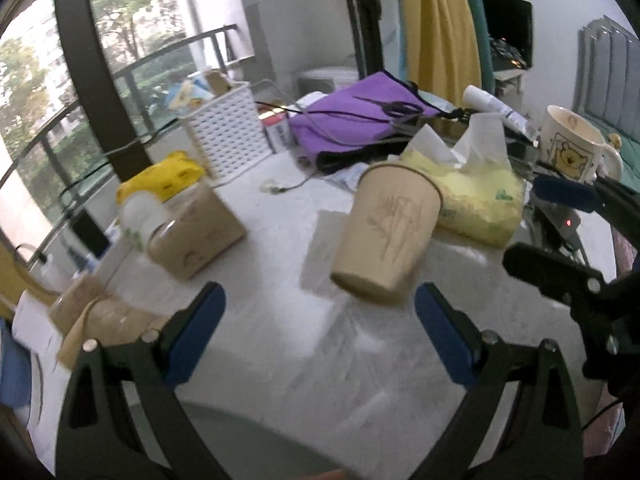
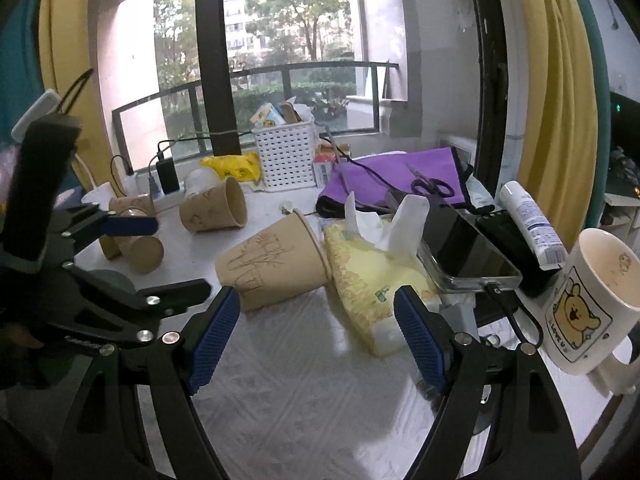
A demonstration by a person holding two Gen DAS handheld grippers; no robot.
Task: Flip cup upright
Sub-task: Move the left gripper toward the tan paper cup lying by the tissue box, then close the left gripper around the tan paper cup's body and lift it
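A tan paper cup (image 1: 386, 236) with a bamboo drawing lies tipped on its side on the white table, its rim against a yellow tissue pack (image 1: 476, 196). It also shows in the right wrist view (image 2: 276, 264). My left gripper (image 1: 320, 312) is open and empty, its blue pads just short of the cup's base. My right gripper (image 2: 318, 316) is open and empty, in front of the cup and the tissue pack (image 2: 372, 280). The right gripper shows at the right of the left wrist view (image 1: 560, 236); the left gripper shows at the left of the right wrist view (image 2: 160, 252).
More paper cups lie on their sides at the left (image 2: 214, 212) (image 2: 140, 248) (image 1: 196, 232). A white basket (image 2: 286, 156), purple cloth (image 2: 400, 176) with scissors, a phone (image 2: 468, 252), a tube (image 2: 528, 220) and a bear mug (image 2: 592, 304) crowd the back and right.
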